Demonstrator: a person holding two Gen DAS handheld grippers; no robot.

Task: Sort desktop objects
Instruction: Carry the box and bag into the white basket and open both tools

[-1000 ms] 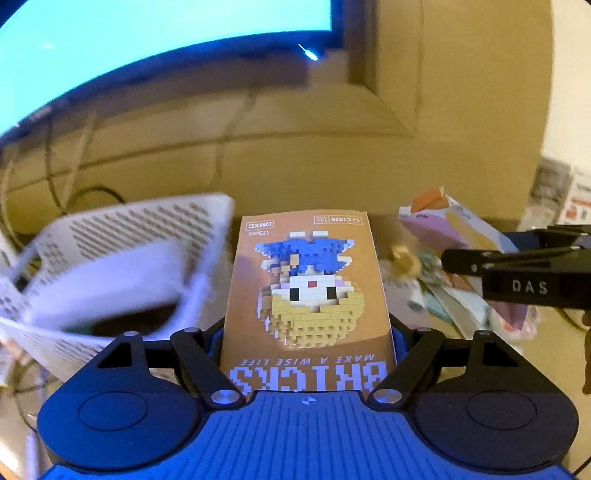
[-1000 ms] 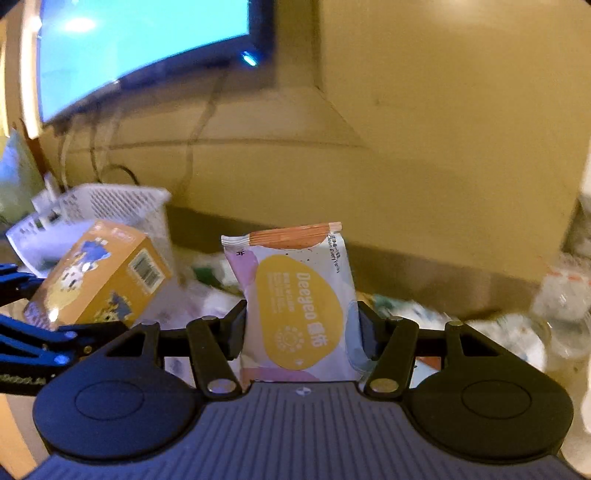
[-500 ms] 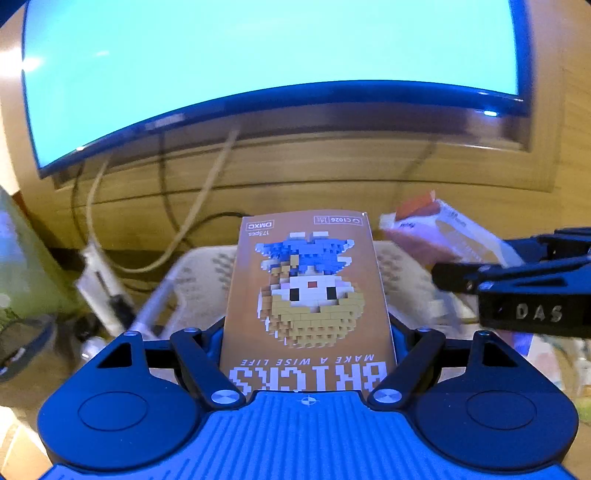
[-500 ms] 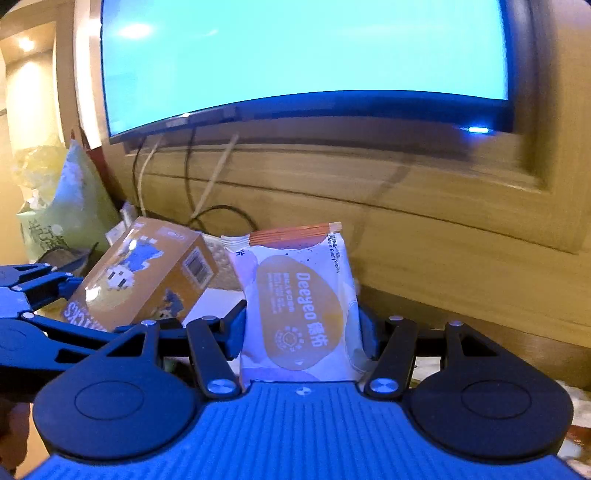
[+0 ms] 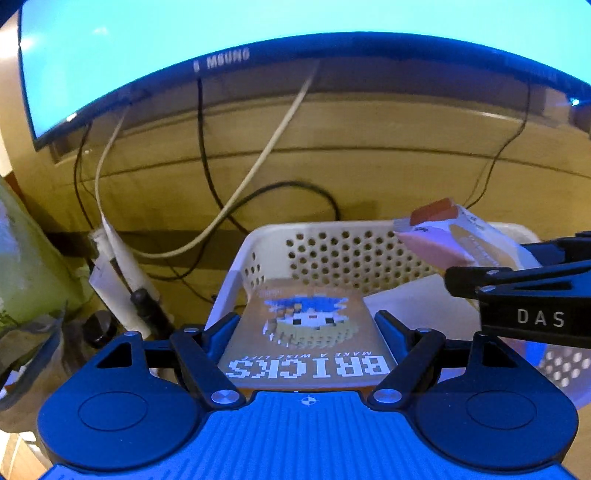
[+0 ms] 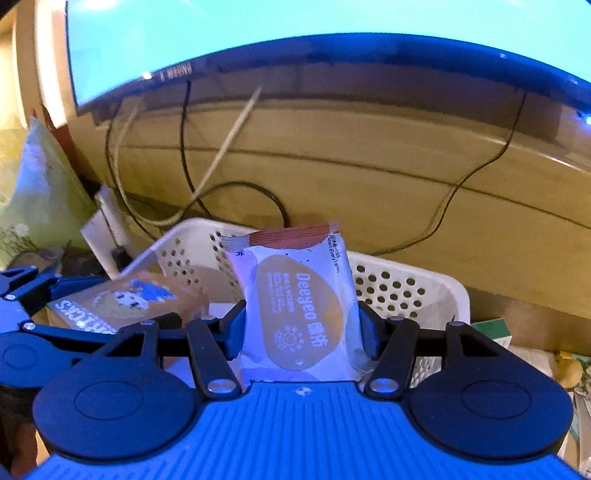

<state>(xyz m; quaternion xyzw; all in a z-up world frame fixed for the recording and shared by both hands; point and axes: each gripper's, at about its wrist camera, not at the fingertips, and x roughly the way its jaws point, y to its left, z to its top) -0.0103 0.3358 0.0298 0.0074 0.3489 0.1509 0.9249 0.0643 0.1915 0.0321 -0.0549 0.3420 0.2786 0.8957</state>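
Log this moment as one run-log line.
left gripper: shut on bricks box | right gripper: shut on wipes pack | both over white basket

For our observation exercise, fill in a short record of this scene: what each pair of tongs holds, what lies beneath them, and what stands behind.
left tongs: shut on the brown cardboard BRICKS box
right tongs: shut on the white and tan Deeyeo wipes packet
beneath both: white perforated plastic basket
behind: wide monitor with a lit blue screen, cables hanging down the wooden panel
step left: neither item released yet
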